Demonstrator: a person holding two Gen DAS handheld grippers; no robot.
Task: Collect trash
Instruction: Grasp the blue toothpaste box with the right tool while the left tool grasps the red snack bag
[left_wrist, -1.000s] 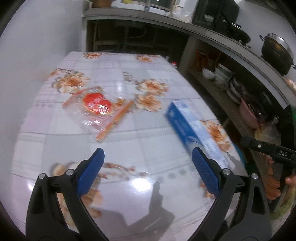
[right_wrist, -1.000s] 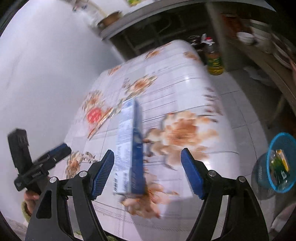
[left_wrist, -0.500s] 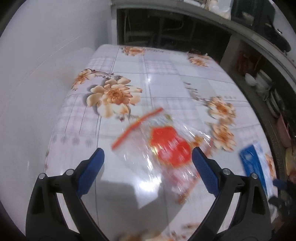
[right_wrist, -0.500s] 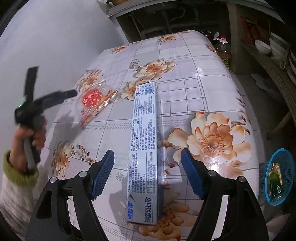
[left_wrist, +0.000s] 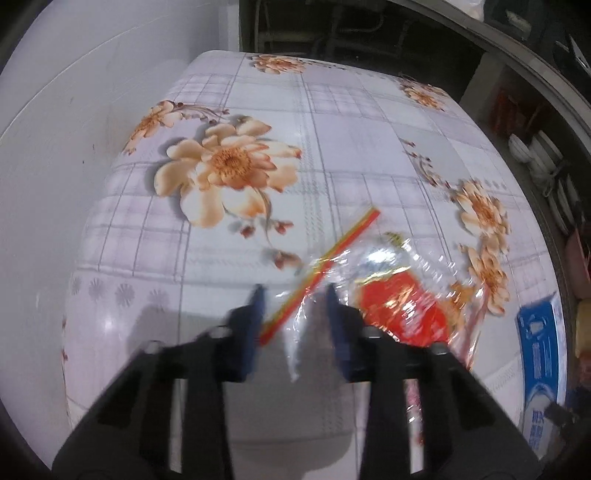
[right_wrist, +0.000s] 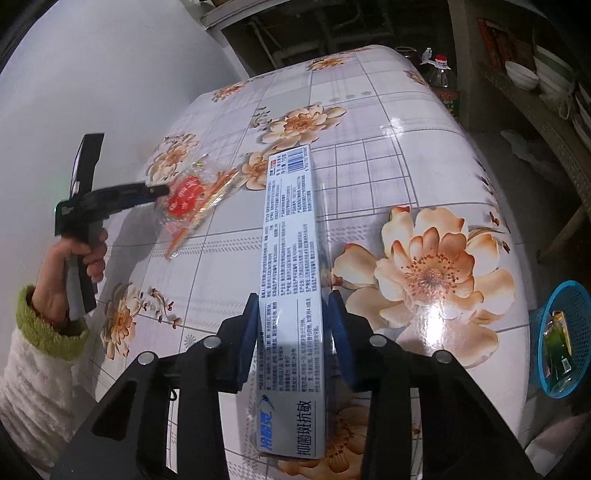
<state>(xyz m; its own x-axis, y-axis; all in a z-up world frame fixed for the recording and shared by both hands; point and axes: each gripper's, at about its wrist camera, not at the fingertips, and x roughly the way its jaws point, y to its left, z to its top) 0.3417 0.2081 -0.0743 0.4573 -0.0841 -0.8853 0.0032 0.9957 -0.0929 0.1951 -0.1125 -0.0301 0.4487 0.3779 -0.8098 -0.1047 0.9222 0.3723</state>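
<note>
Your left gripper (left_wrist: 293, 295) has just been closing: its jaws straddle the near edge of the clear plastic wrapper (left_wrist: 388, 295) with the red print, but motion blur hides whether they pinch it. Your right gripper (right_wrist: 293, 304) has just closed too, and its pads press both long sides of the toothpaste box (right_wrist: 290, 266), which runs forward between them on the flowered tablecloth (right_wrist: 406, 147).

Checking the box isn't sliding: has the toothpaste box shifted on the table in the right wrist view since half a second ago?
No. The toothpaste box still points at the same tablecloth flower; the right gripper jaws have just closed on it.
</note>
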